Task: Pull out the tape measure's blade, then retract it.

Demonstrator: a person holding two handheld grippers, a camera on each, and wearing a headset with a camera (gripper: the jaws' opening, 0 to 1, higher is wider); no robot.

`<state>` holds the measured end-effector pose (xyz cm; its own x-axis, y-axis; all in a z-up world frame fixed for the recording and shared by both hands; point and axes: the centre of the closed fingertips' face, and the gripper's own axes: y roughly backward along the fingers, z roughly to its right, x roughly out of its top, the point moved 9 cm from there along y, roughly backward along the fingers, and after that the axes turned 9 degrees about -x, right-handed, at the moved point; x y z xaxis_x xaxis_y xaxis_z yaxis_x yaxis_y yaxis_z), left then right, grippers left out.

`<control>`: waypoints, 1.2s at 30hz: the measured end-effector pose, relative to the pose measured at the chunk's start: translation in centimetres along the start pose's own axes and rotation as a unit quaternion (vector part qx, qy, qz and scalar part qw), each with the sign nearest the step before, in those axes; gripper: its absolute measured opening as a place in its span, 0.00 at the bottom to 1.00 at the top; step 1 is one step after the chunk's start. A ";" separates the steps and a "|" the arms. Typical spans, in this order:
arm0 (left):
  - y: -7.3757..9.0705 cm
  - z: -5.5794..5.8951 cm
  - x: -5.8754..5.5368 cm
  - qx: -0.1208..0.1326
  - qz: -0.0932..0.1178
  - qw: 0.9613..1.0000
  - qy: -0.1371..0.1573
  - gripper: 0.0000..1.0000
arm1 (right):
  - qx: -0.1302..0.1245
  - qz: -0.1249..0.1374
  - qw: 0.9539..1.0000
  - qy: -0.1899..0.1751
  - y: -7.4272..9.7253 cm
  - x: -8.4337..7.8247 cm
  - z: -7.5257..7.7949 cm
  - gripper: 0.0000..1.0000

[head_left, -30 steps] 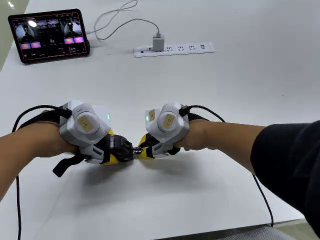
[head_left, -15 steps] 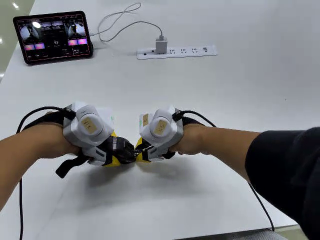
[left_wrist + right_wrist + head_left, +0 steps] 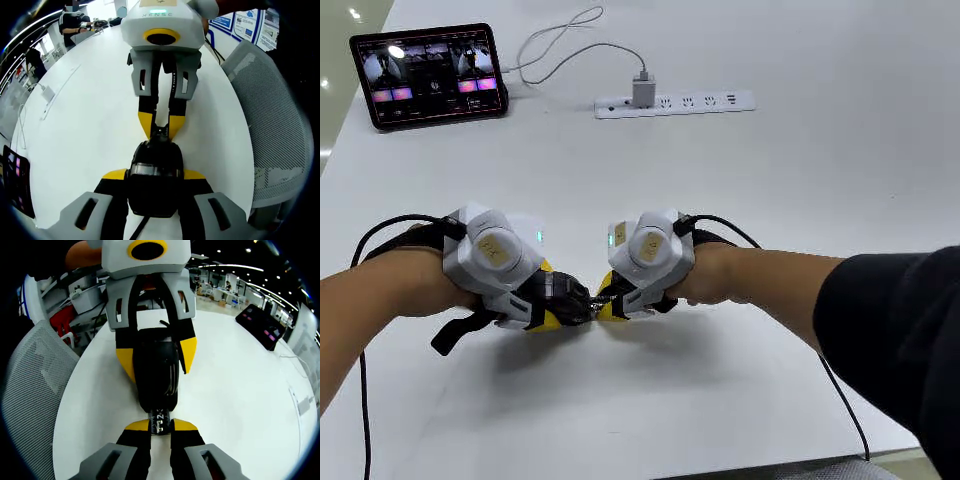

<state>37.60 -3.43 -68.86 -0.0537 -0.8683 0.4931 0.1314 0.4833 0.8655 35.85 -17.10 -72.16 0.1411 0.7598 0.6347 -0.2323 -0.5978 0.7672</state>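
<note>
A black tape measure [image 3: 565, 297] sits between the two grippers, low over the white table [image 3: 770, 180]. My left gripper [image 3: 552, 305] is shut on its case; in the left gripper view the case [image 3: 156, 172] is held between the yellow-tipped jaws. My right gripper [image 3: 604, 303] faces it from the right, shut on the blade's end. In the right gripper view a short stub of numbered blade [image 3: 159, 419] runs from the case [image 3: 157, 372] into the yellow jaw tips. The right gripper [image 3: 160, 127] also shows pinching the blade close to the case mouth.
A tablet [image 3: 430, 75] with a lit screen lies at the far left. A white power strip [image 3: 675, 102] with a charger [image 3: 642, 88] and white cable lies at the far middle. Black cables trail from both grippers. A grey mesh chair [image 3: 270, 125] stands off the table edge.
The right gripper moved in toward the case half a second ago and has since eased slightly away. The blade stays almost fully in. The head camera shifted a little.
</note>
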 end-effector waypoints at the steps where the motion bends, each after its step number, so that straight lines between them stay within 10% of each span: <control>1: 0.0 0.0 0.0 0.000 0.000 1.000 0.000 0.33 | 0.000 0.000 1.000 0.000 0.0 0.0 0.0 0.10; 36: 0.0 0.0 0.0 0.003 -0.001 1.000 -0.001 0.33 | -0.005 -0.016 1.000 0.000 1.1 -1.5 0.6 0.10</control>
<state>37.65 -3.38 -68.86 -0.0552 -0.8687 0.4922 0.1258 0.4830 0.8665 35.96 -19.01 -72.18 0.1491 0.7783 0.6100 -0.2380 -0.5705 0.7861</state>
